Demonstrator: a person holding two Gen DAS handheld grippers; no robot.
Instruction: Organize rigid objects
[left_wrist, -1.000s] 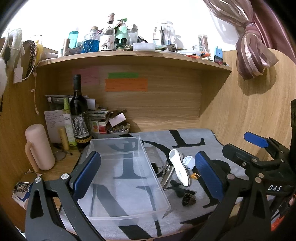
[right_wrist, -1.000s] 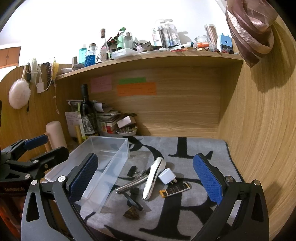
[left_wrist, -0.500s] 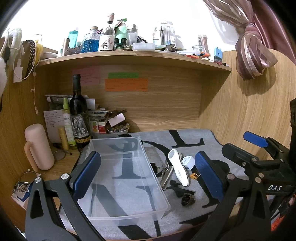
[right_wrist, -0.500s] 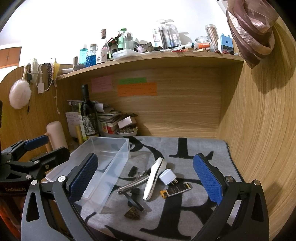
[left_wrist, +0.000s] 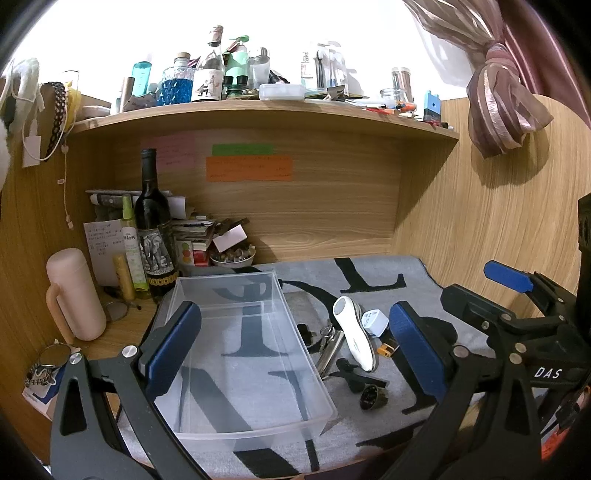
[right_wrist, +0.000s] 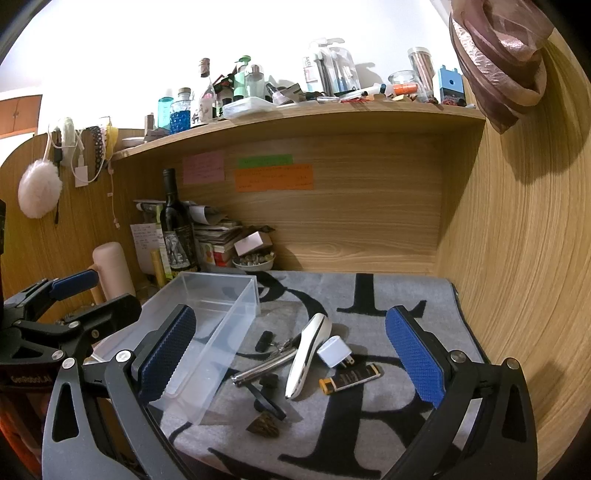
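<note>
Step in hand: start of sorting; nothing gathered yet.

- Clear plastic bin (left_wrist: 243, 354): left on the grey lettered mat (right_wrist: 388, 295) covering the tabletop; holds nothing.
- Loose items, just right of the bin: white handheld device (right_wrist: 308, 354), white plug adapter (right_wrist: 334, 350), black-and-yellow battery (right_wrist: 351, 376), metal cylinder (right_wrist: 264, 367), small black fob (right_wrist: 264, 339), brown cone-like piece (right_wrist: 264, 424).
- Left tool (left_wrist: 295, 347): released, fingers spread wide, holding nothing, above the bin's near end.
- Right tool (right_wrist: 291, 354): released, holding nothing, framing the loose pile.

Next move, by judgement: the right tool descends on one item, likely the white device or adapter, closes across its narrow width, then carries it left into the bin.
</note>
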